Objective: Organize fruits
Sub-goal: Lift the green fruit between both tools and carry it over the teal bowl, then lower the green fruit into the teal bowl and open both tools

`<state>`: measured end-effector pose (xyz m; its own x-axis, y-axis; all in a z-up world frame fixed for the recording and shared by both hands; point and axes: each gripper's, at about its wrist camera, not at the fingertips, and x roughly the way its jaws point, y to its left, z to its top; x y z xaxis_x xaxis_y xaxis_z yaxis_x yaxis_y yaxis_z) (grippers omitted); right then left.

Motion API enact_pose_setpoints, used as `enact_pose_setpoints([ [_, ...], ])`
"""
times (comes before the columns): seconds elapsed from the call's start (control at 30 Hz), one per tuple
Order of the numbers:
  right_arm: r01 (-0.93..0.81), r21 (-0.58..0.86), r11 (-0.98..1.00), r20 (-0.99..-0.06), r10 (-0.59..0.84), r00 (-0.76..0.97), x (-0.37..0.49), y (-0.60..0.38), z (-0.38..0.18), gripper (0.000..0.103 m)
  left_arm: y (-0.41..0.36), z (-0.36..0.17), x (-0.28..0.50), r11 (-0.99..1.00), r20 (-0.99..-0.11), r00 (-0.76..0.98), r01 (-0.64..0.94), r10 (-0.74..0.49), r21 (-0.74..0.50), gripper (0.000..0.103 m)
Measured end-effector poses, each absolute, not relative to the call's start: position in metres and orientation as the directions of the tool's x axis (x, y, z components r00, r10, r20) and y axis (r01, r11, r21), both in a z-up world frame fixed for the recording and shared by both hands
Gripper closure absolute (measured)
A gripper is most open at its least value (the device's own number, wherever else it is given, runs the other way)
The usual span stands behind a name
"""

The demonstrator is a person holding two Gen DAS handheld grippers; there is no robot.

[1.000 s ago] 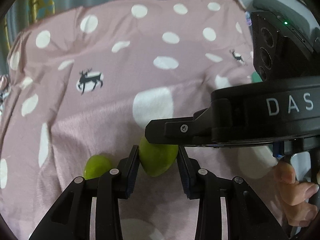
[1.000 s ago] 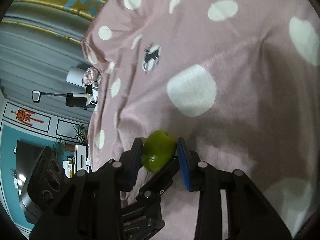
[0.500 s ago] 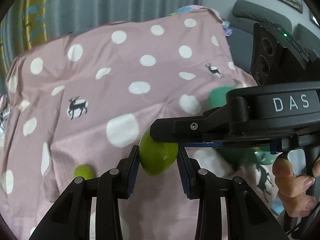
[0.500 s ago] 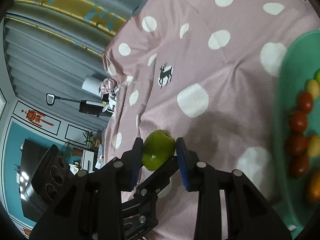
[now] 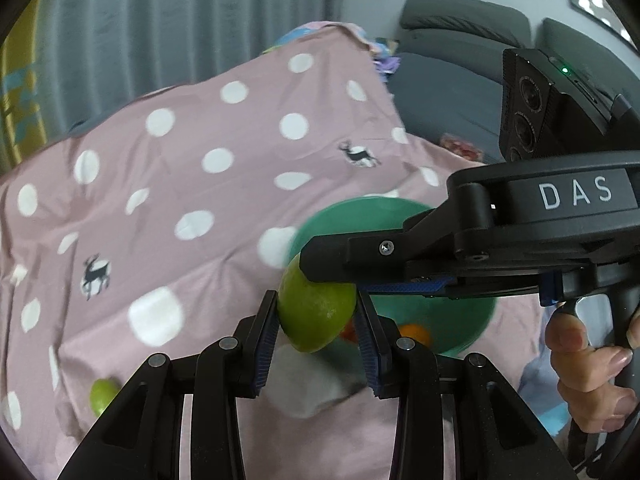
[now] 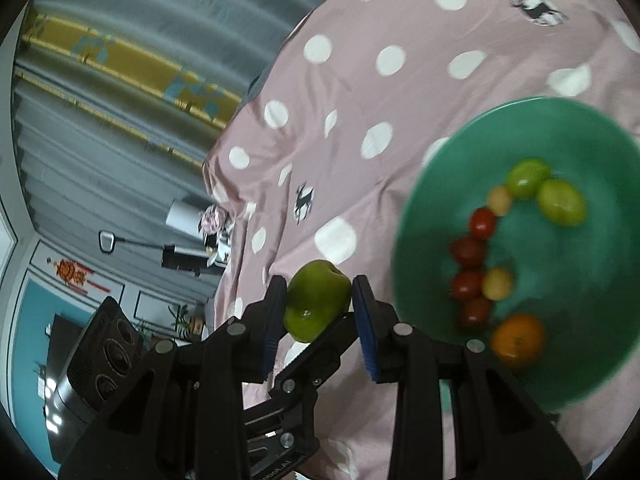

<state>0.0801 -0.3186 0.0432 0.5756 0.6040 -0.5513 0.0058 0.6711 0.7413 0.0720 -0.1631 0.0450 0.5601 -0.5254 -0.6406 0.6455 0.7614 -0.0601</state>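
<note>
Two green fruits are up in the air at once. In the left wrist view, a big green fruit (image 5: 316, 312) sits pinched between the blue pads of the left claw (image 5: 318, 322), gripped on both sides. In the right wrist view, a green apple (image 6: 318, 300) with its dimple showing is squeezed the same way in the right claw (image 6: 320, 312). The two claws are close together: the right claw's black finger crosses just over the left one's fruit, and the left claw's fingers show below the apple in the right view.

Just to the right of the apple lies the green bowl (image 6: 600, 360), and it's already busy: two green fruits (image 6: 560, 202) at its far side, a curve of small red tomatoes (image 6: 468, 250) with a couple of pale yellow ones (image 6: 498, 284), and an orange (image 6: 518, 340) at the near edge. From the left view, that bowl (image 5: 360, 216) sits right behind the held fruit.

Everything rests on a pink cloth (image 5: 200, 208) with white dots and little deer. One small green fruit (image 5: 103, 394) lies on the cloth at the near left. At the right edge, a hand (image 5: 588, 364) wraps the right claw's handle. Grey curtains and a grey sofa (image 5: 460, 40) fill the far side.
</note>
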Motion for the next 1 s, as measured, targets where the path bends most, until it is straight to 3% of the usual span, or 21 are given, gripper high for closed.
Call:
enact_pose_setpoints([
  [0.43,0.093,0.793,0.602,-0.504,0.563,0.655,0.042,-0.392,0.035,0.069,-0.229,0.036,0.056,0.692,-0.656,0.482,0.716,-0.580,-0.086,0.066],
  [0.73,0.108,0.763,0.637,-0.562,0.572,0.598,0.048,-0.392,0.024,0.072,-0.257,0.007,0.059,0.629,-0.686,0.368,0.758,-0.628,-0.169,0.065],
  [1.0,0.144,0.743,0.653,-0.587,0.534,0.608,0.056,-0.392,0.023,0.071,-0.240,0.007,0.070,0.668,-0.667,0.411,0.723,-0.622,-0.177,0.066],
])
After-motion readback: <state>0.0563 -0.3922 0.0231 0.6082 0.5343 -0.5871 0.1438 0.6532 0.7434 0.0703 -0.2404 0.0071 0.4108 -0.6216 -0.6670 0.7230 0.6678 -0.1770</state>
